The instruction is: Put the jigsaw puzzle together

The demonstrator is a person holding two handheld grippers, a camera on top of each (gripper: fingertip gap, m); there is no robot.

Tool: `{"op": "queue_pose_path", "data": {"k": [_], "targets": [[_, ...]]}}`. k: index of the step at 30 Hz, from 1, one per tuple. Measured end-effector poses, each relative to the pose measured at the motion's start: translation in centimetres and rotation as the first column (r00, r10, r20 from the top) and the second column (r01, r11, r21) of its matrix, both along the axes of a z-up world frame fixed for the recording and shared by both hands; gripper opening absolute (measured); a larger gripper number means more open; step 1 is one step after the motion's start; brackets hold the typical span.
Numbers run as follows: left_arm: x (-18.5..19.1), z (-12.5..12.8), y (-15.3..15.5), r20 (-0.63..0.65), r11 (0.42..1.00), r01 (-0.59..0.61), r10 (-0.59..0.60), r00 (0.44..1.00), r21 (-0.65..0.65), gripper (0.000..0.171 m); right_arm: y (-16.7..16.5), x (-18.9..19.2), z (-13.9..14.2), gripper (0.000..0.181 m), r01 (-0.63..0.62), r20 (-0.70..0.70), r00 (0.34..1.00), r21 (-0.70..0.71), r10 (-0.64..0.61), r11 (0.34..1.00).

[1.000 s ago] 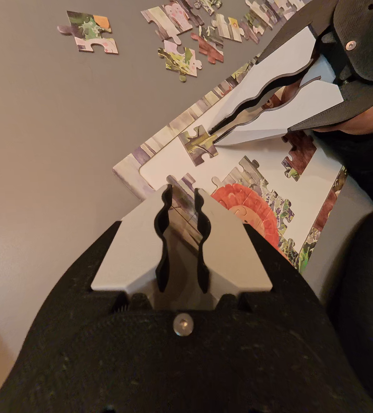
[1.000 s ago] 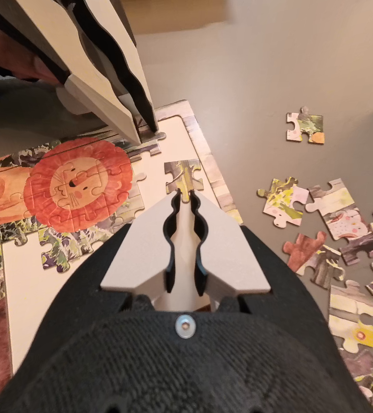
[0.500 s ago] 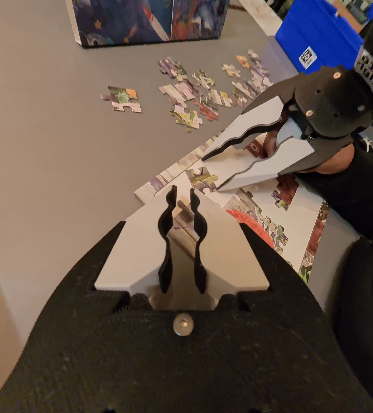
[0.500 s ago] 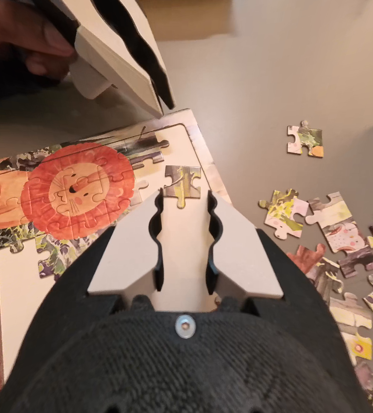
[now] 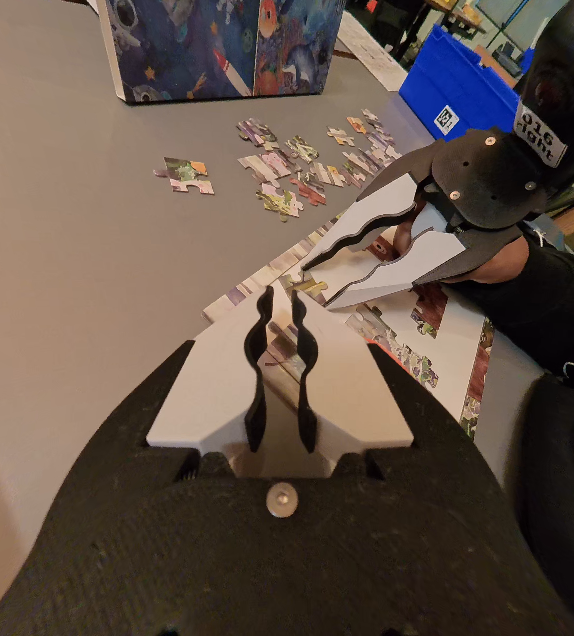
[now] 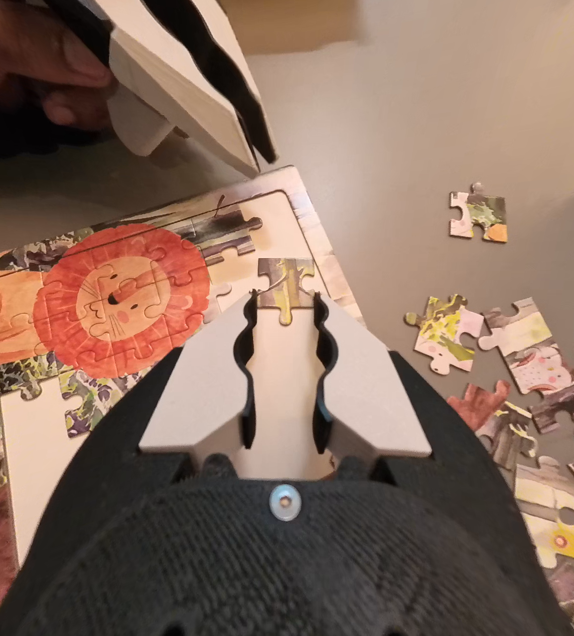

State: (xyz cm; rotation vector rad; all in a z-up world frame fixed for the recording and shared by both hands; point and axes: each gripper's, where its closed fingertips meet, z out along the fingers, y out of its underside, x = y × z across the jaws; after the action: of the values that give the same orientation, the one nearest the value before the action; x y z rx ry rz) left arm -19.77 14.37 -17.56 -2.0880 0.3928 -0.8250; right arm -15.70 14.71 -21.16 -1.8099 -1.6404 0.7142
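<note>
We are holding the right gripper (image 6: 284, 297) wide apart, straddling a loose grey-green piece (image 6: 285, 287) on the puzzle board (image 6: 327, 241); at eleven o'clock, our left gripper (image 5: 282, 296) is hovering, slightly parted, empty.

1. The right gripper (image 6: 284, 296), its jaws parted, straddles a loose grey-green piece (image 6: 285, 287) lying flat in the puzzle tray (image 6: 327, 241).
2. Assembled lion pieces (image 6: 124, 303) fill the tray's left.
3. The left gripper (image 6: 261, 161) hovers above the tray's corner.
4. Loose pieces (image 6: 519, 395) scatter the grey table (image 6: 416, 120).
</note>
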Motion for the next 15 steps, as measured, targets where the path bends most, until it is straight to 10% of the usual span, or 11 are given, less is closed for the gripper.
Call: {"op": "queue_pose_path", "data": {"k": [15], "targets": [[-0.1, 1.0, 0.0, 0.027, 0.998, 0.007, -0.009, 1.0, 0.061, 0.013, 2.0, 2.3, 4.4, 0.031, 0.073, -0.123, 0.99, 0.088, -0.062, 0.993]]}}
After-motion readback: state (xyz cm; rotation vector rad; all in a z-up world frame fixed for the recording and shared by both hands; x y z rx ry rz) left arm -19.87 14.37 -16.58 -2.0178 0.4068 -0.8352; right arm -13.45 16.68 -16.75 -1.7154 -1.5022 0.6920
